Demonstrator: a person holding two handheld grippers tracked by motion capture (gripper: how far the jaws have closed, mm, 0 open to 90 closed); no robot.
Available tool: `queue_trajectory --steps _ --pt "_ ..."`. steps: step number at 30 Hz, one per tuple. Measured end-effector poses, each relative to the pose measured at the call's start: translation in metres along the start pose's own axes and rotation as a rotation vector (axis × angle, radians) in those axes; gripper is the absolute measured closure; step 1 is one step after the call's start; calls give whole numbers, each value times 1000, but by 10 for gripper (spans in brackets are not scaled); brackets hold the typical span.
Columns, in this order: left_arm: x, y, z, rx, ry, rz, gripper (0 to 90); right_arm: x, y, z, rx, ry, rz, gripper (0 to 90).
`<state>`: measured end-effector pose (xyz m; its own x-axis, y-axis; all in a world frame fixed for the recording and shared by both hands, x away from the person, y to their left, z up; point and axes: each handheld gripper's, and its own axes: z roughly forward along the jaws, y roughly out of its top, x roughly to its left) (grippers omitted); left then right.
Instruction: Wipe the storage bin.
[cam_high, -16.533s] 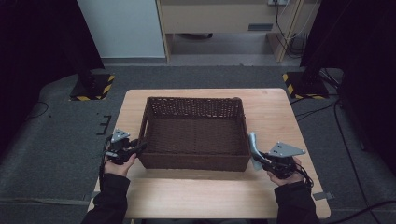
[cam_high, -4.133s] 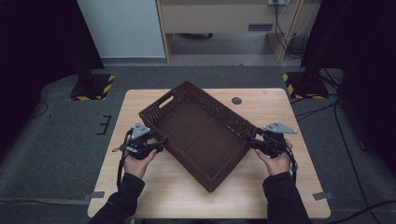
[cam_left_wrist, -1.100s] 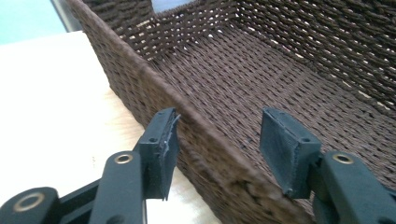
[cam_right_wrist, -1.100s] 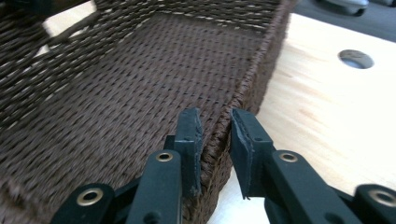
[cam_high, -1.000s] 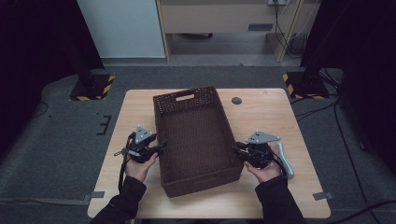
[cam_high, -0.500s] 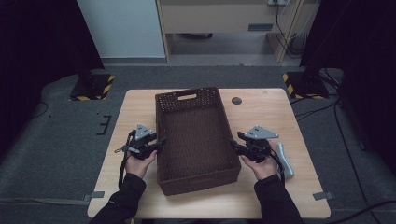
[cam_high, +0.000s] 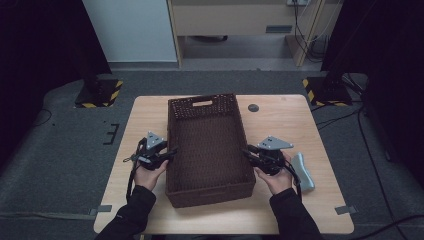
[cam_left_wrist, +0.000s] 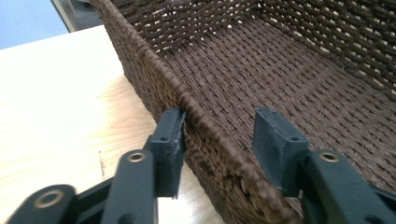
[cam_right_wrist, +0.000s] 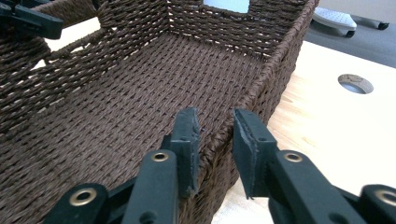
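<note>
Grippers, left (cam_left_wrist: 218, 140) and right (cam_right_wrist: 215, 140), straddle basket (cam_high: 209, 145) walls, jaws loosened; I'd back off next.

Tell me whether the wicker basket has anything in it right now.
Empty. The basket's woven floor lies bare from wall to wall in the high view and both gripper views.

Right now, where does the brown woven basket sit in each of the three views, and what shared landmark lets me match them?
High view: the basket stands mid-table, long side running away from the person.
Left gripper view: its side rim runs diagonally between the open jaws.
Right gripper view: its opposite side rim rises between the open jaws.
Shared landmark: the handle cutout in the far end wall, also at the top of the right gripper view.
</note>
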<state>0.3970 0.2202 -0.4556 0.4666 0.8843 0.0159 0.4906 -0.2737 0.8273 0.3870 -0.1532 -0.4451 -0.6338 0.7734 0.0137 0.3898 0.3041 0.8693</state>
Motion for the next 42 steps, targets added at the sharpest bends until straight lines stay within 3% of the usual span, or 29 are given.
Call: queue_trajectory --steps 8,13,18,26,29,33,34,42 --pt "2 -4 -3 2 -32 -11 539 9 -3 -13 27 43 13 693" --pt "1 -1 -2 19 -16 16 592 7 0 -7 3 9 3 602" --pt "2 2 2 27 -13 26 616 8 -2 2 14 4 -6 591" --pt "5 2 3 17 -24 14 619 9 -1 -3 23 13 20 624" --pt "6 1 3 11 -31 12 607 6 0 -6 3 5 18 592" --pt "7 0 3 13 -39 9 600 -9 1 -17 -33 -38 46 525" --pt "8 0 3 15 -43 4 598 -22 -2 -25 -38 -78 62 504" --pt "9 -1 3 12 -50 -8 593 -62 -28 -48 10 -209 98 462"
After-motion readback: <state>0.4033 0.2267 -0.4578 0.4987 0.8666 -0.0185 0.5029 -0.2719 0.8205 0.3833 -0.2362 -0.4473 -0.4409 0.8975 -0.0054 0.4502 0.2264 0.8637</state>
